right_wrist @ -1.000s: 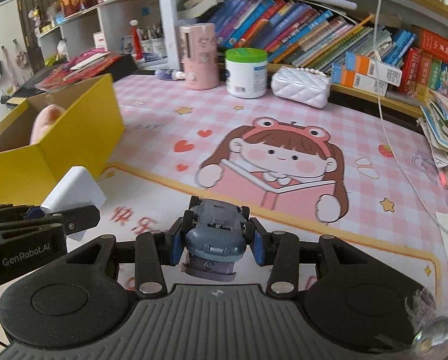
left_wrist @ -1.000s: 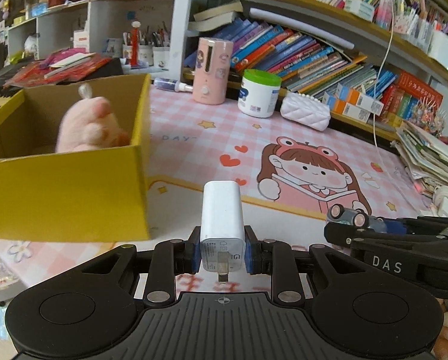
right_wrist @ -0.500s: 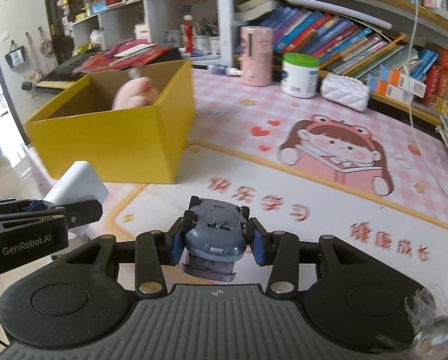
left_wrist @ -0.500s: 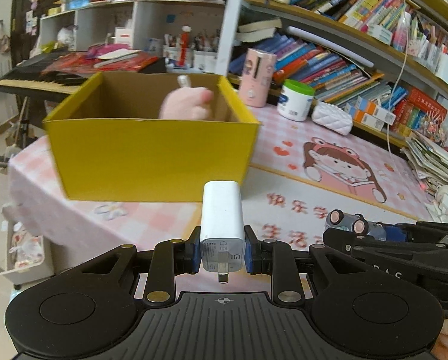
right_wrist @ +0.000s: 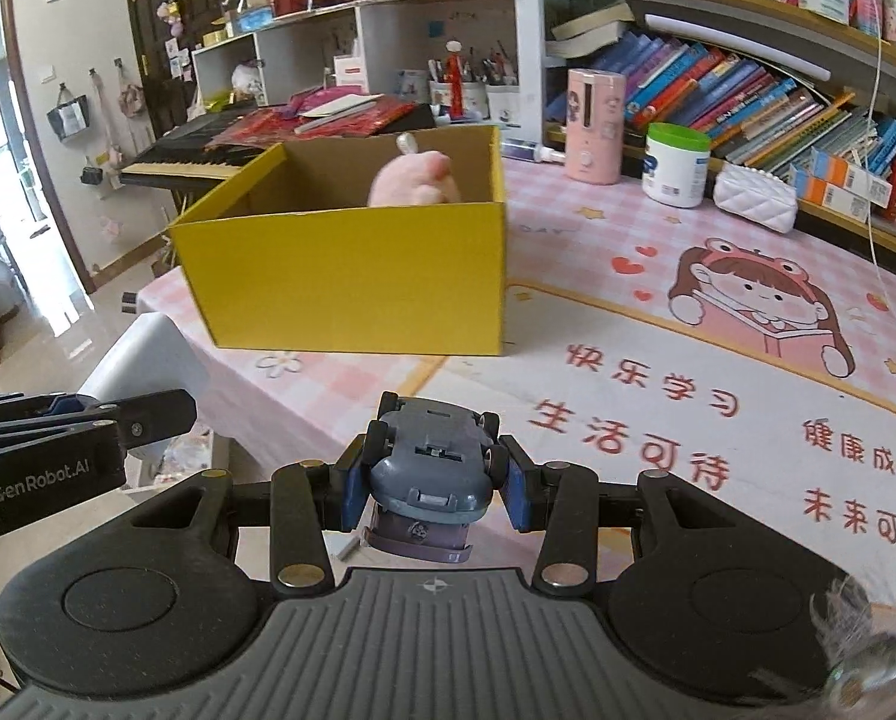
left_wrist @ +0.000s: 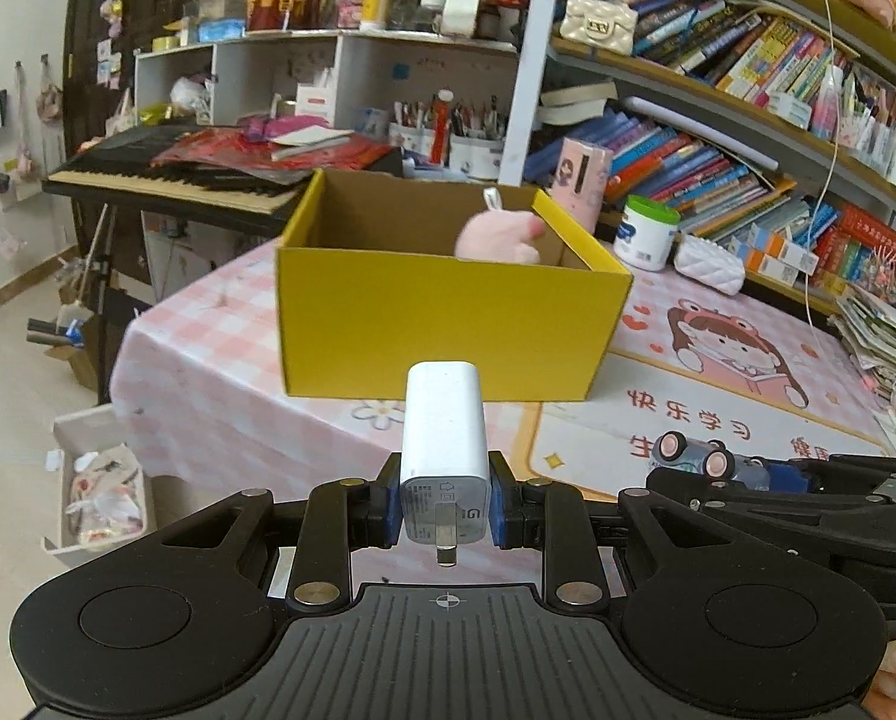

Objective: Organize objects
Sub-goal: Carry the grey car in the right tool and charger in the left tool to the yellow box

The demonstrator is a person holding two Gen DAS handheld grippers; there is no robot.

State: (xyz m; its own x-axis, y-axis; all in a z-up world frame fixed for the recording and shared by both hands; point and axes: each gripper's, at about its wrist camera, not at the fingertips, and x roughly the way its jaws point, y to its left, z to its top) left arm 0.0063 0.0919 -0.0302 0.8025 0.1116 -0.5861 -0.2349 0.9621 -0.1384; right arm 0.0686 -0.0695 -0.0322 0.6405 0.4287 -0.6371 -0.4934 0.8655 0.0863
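My left gripper is shut on a white plug-in charger, prong toward the camera. My right gripper is shut on a small grey toy car held upside down. Both hang off the near edge of the table, well short of an open yellow cardboard box on the pink checked tablecloth. A pink plush toy sits inside the box. The right gripper with the car shows at the right of the left wrist view; the left gripper with the charger shows at the left of the right wrist view.
A cartoon desk mat covers the table right of the box. A pink dispenser, a green-lidded jar and a white quilted pouch stand before bookshelves. A keyboard is behind the box, a bin on the floor left.
Both grippers have drawn back and leftward from the table, so the yellow box went from close at the left to farther off and centred. Charger and car stay gripped.
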